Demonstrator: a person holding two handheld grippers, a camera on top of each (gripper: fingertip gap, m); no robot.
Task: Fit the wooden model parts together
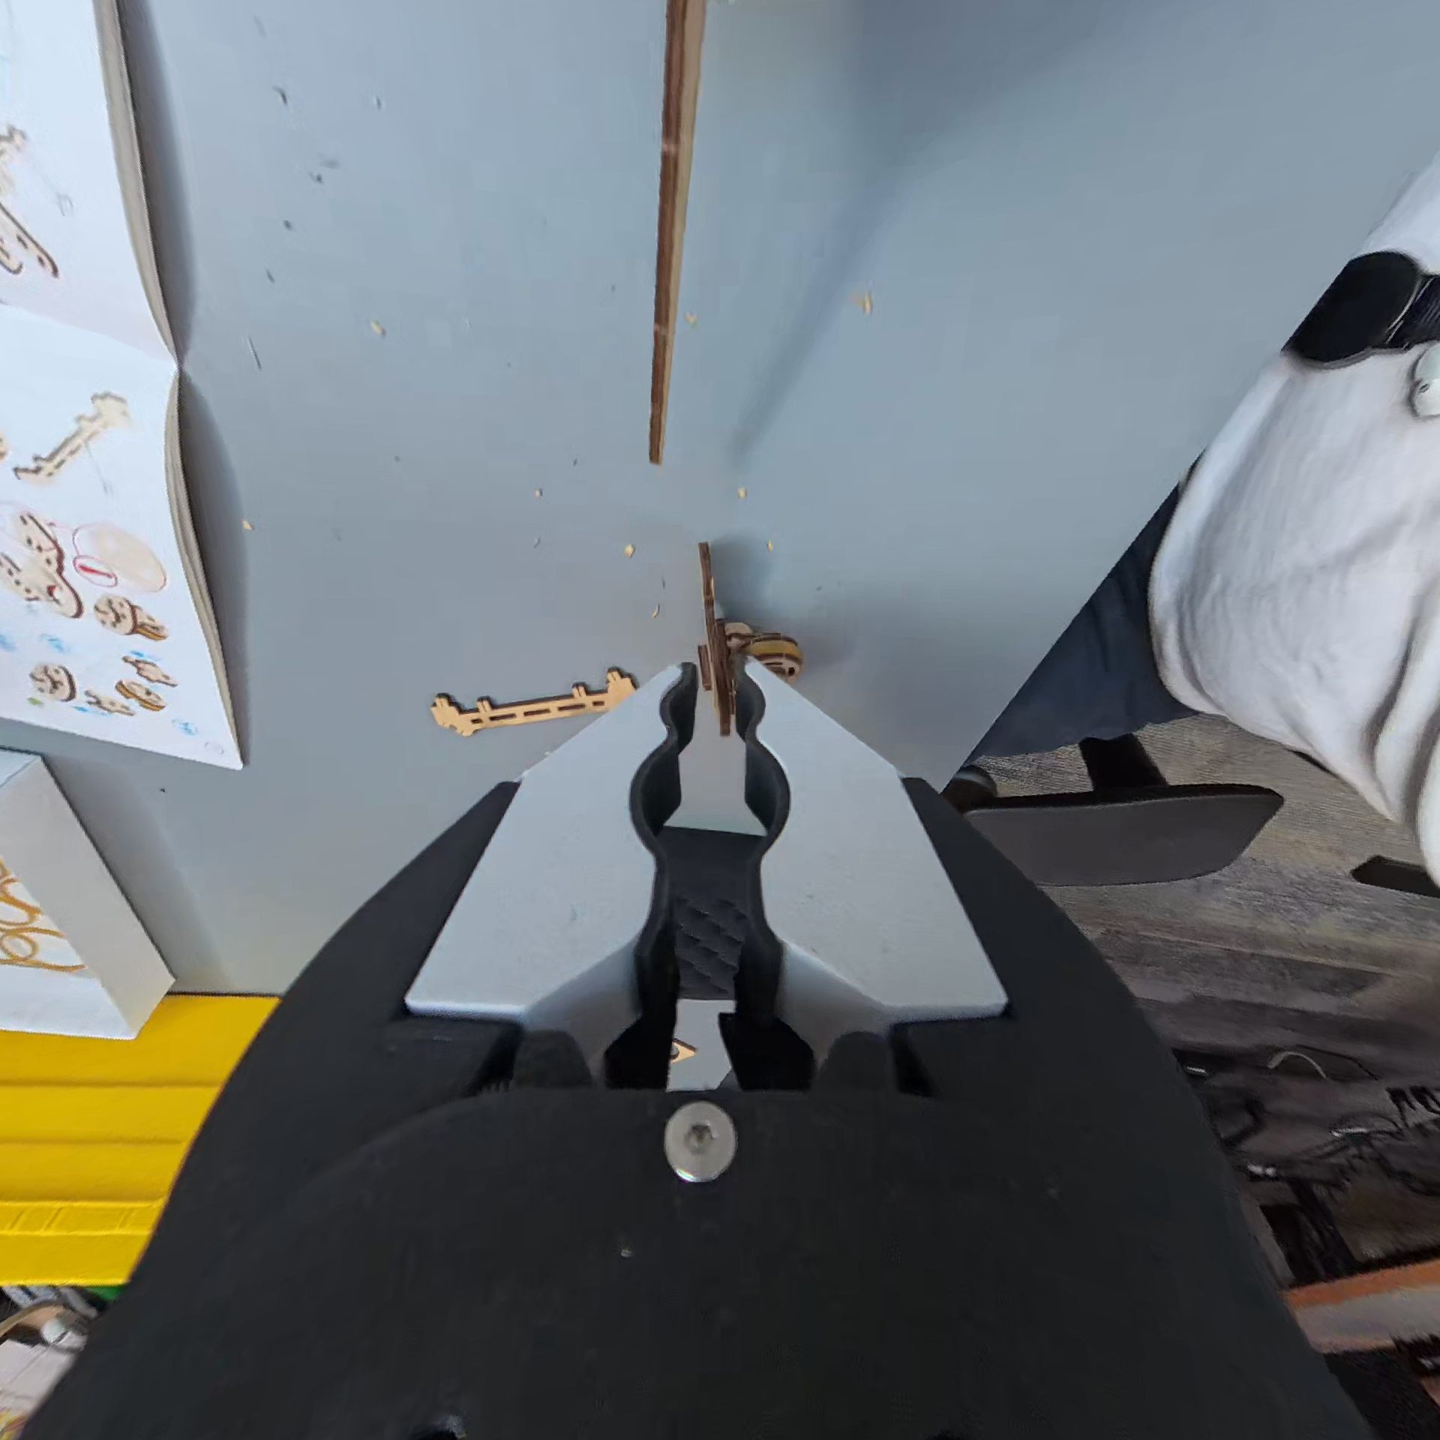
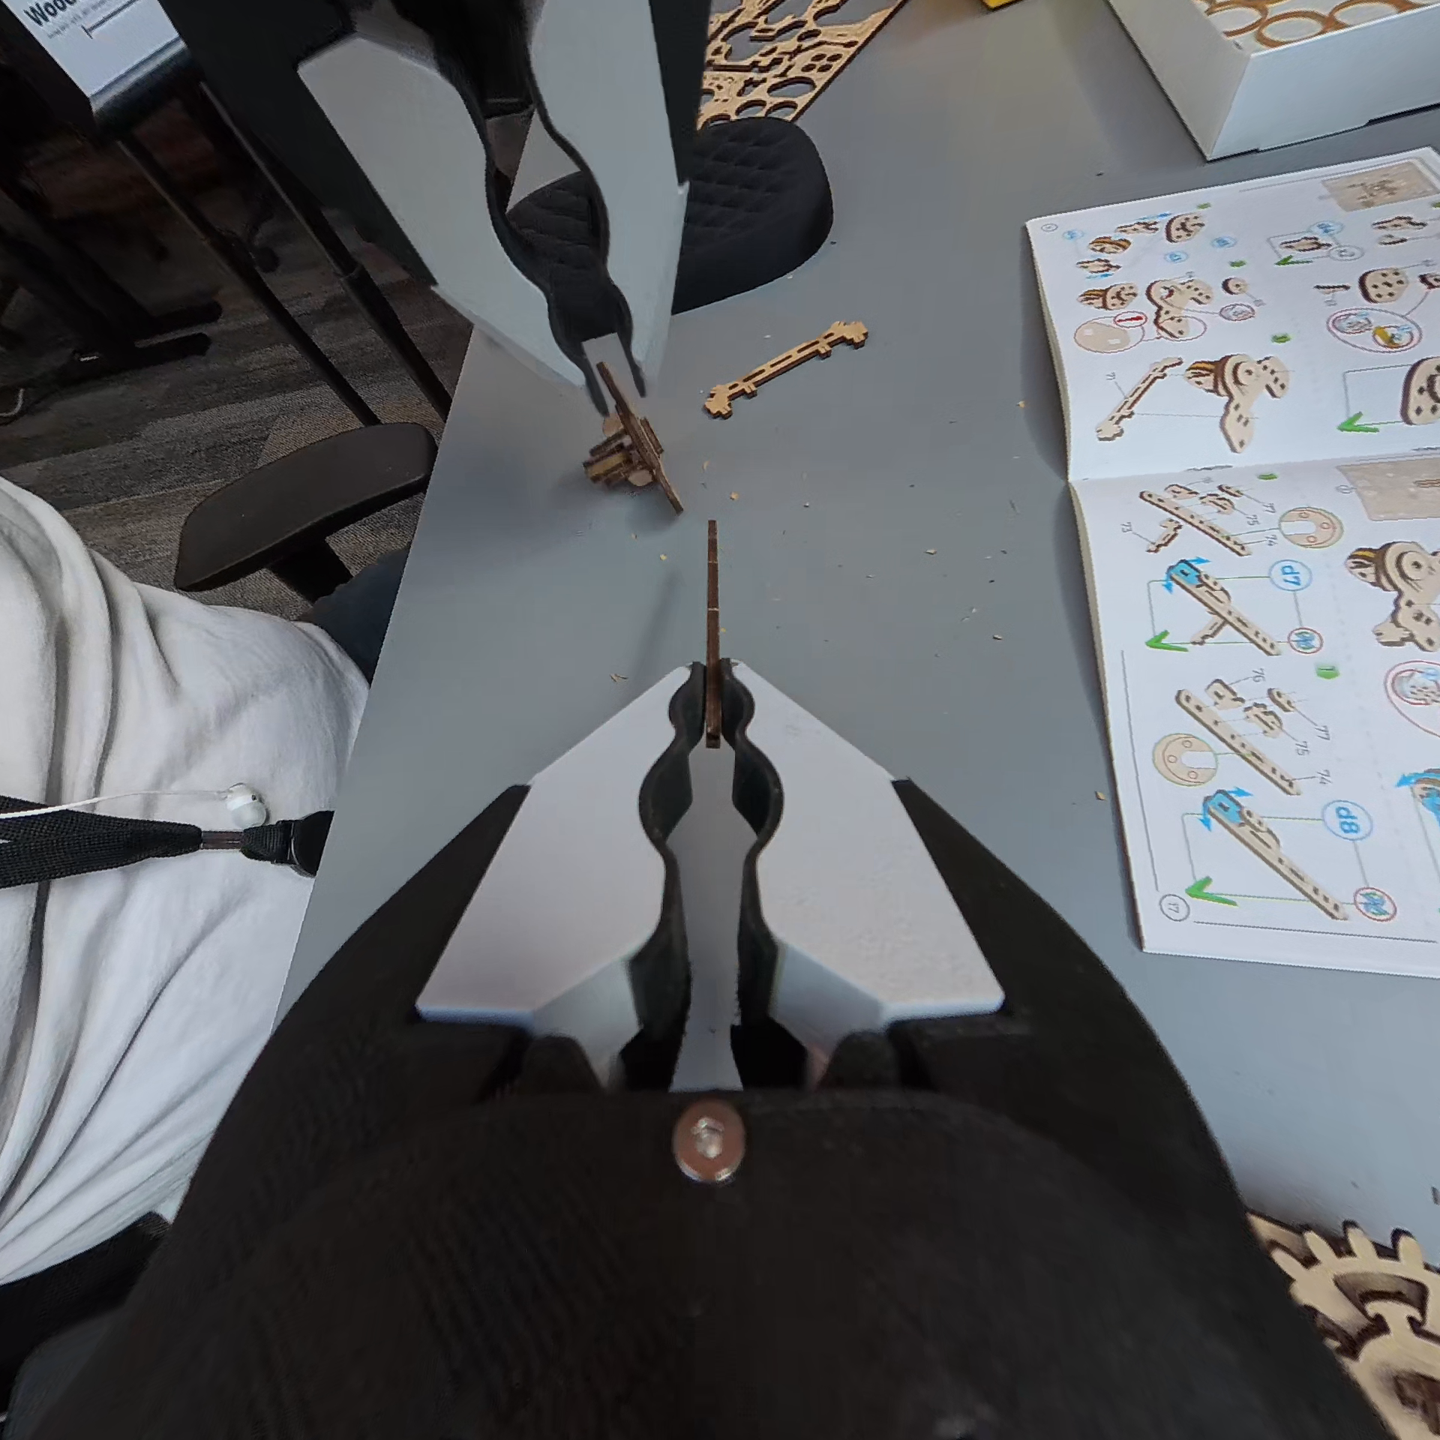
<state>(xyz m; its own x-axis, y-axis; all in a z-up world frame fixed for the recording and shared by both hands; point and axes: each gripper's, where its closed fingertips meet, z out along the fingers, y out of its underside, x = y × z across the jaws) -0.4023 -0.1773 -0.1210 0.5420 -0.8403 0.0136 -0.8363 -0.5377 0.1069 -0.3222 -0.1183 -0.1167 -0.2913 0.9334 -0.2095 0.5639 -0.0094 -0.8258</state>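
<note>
— Above the grey table [image 2: 857,701], why are both tools hanging so close?

— Each is gripping a part. The left gripper [image 2: 619,386] is pinching the small wooden sub-assembly [image 2: 635,456] edge-on; the right gripper [image 2: 711,670] is clamping a thin wooden strip [image 2: 712,592], probably lining it up with a slot.

— And the notched bar [image 2: 787,366]?

— Lying loose beside them, probably waiting.

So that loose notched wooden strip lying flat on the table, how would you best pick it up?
Judging by its pose, grip the notched strip at mid-length across its narrow width, coming straight down from above: it lies flat on the grey table, long and thin, so the middle should balance it.
</note>
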